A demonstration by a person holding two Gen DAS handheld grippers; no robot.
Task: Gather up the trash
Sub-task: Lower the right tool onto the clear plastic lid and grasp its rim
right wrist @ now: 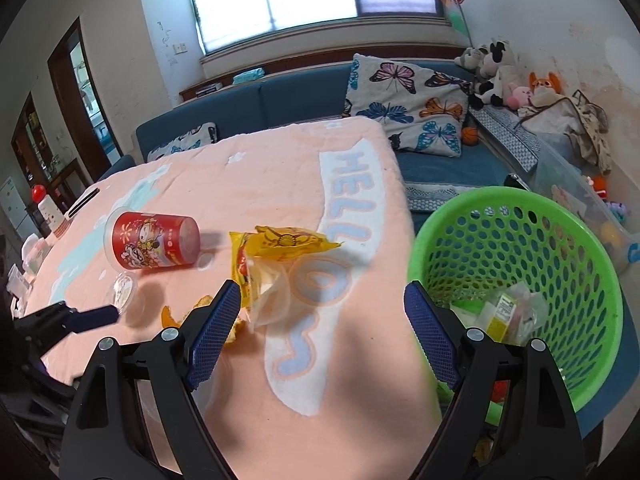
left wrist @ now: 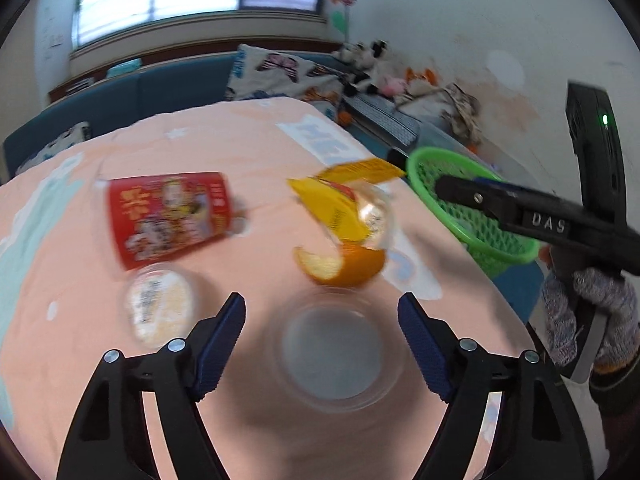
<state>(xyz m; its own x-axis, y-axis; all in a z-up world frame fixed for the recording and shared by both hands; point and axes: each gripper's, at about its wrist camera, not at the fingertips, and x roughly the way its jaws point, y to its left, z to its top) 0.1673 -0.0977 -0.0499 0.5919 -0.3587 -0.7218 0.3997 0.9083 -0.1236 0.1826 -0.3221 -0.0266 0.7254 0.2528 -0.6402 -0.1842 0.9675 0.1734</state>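
The left hand-held gripper (left wrist: 321, 322) hangs over the peach-pink cloth of the worktop (right wrist: 248, 184), its blue pads spread wide on either side of a clear plastic cup (left wrist: 335, 350) that stands open-mouthed below; the pads are not touching it. From the cup, a piece of orange peel (left wrist: 340, 266) lies just beyond at twelve o'clock, with a crumpled yellow snack bag (left wrist: 344, 200) farther out along the same line. A red printed cup (left wrist: 170, 216) lies on its side at ten o'clock, and a small clear lid (left wrist: 158, 308) sits flat near the left pad at nine o'clock. This view is blurred, so fine print cannot be read.

The right hand-held gripper (right wrist: 322, 328) is also spread and holds nothing, poised over the worktop's edge. At its three o'clock, just off the worktop, stands a green mesh basket (right wrist: 576, 240) with wrappers (right wrist: 508, 312) already in its bottom. A gloved hand (left wrist: 588, 312) grips the right tool's handle. Behind the worktop runs a blue sofa (right wrist: 280, 100) with a butterfly cushion (right wrist: 408, 104) and soft toys (right wrist: 500, 68).
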